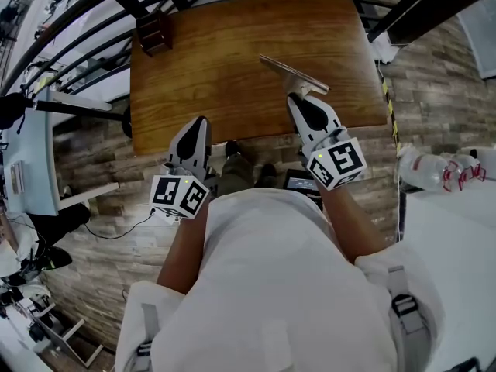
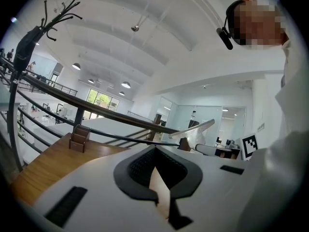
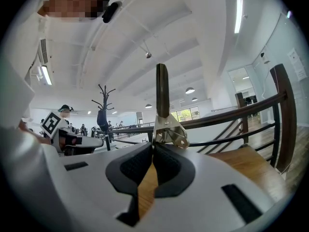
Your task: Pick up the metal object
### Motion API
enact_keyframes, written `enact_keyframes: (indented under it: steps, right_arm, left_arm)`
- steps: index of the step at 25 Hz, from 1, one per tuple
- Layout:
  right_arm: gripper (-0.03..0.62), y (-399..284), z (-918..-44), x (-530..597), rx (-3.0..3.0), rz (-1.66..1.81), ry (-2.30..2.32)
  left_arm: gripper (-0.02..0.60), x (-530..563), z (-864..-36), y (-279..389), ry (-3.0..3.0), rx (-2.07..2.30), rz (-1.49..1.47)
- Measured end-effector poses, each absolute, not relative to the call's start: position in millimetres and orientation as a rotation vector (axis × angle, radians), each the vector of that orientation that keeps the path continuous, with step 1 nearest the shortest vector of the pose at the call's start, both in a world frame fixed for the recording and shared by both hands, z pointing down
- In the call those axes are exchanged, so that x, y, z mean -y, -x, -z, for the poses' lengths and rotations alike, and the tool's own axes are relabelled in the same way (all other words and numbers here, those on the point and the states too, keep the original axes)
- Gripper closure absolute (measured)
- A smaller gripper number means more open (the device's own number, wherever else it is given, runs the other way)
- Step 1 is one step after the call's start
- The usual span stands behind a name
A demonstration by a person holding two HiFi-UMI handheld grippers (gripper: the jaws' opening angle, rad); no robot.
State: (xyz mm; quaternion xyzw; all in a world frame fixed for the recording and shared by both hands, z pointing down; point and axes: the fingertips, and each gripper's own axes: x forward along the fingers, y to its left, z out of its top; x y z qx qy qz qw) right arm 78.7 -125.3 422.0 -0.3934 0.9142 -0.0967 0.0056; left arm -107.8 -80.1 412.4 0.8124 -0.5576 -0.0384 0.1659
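The metal object (image 1: 295, 74) is a flat silver bar on a bracket, lifted over the wooden table (image 1: 232, 60) near its front right part. My right gripper (image 1: 296, 99) is shut on its bracket. In the right gripper view the bracket (image 3: 168, 128) sticks up from between the closed pads, and the right gripper (image 3: 153, 147) holds the dark bar upright. My left gripper (image 1: 198, 124) hovers at the table's front left edge, shut with nothing in it. From the left gripper (image 2: 154, 150) the metal object (image 2: 197, 128) shows to the right as a slanted bar.
A small brown wooden block (image 1: 155, 31) stands at the table's far left corner, also the wooden block (image 2: 79, 137). A dark railing (image 1: 93, 10) curves behind the table. Plastic bottles (image 1: 434, 167) lie on a white surface to the right. Wood-plank floor surrounds the table.
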Motion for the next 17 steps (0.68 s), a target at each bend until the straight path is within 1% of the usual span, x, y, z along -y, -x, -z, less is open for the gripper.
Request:
enact_keyframes:
  steps: [17]
  right_arm:
    - [0.566, -103.5, -433.2, 129.7, -2.83, 0.345, 1.25]
  left_arm:
    - [0.572, 95.7, -425.7, 88.4, -2.308, 1.545, 0.091]
